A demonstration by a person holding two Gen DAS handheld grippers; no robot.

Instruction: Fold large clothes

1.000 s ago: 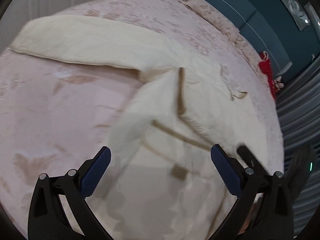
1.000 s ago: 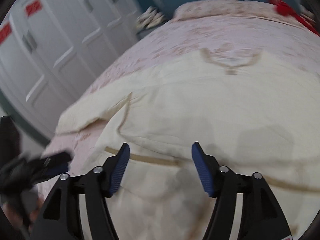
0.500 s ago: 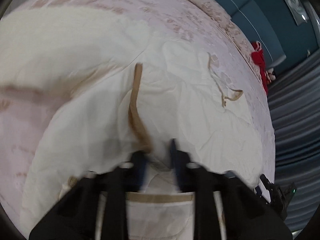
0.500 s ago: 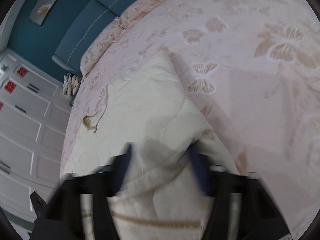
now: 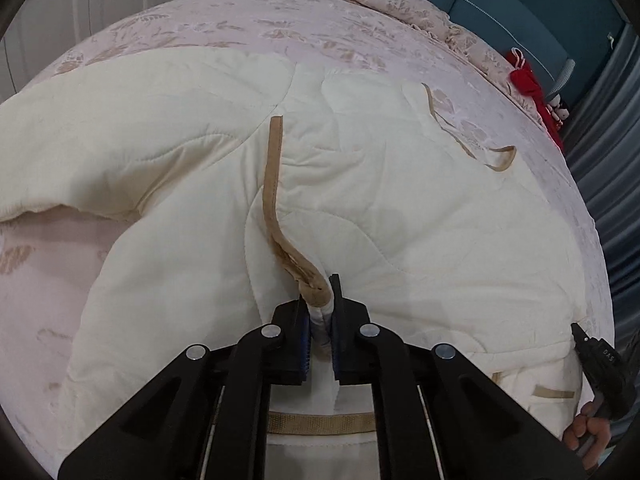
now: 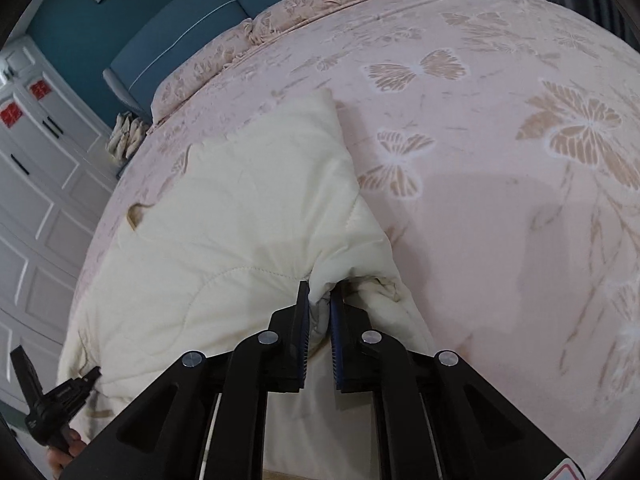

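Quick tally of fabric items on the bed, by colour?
Cream: 1, the quilted garment, pinched by left tongs and right tongs
Red: 1, the cloth by the headboard
Pink: 1, the bedspread
Total: 3

Left wrist view low and close over the cream quilt (image 5: 360,208), facing up the bed (image 5: 280,28) toward the headboard (image 5: 520,4), right wrist view equally close, angled right, 2 views sharing quilt and headboard

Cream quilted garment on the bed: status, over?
Left gripper shut on garment at tan trim. Right gripper shut on its edge. Garment spread across bed. Nothing blocking.
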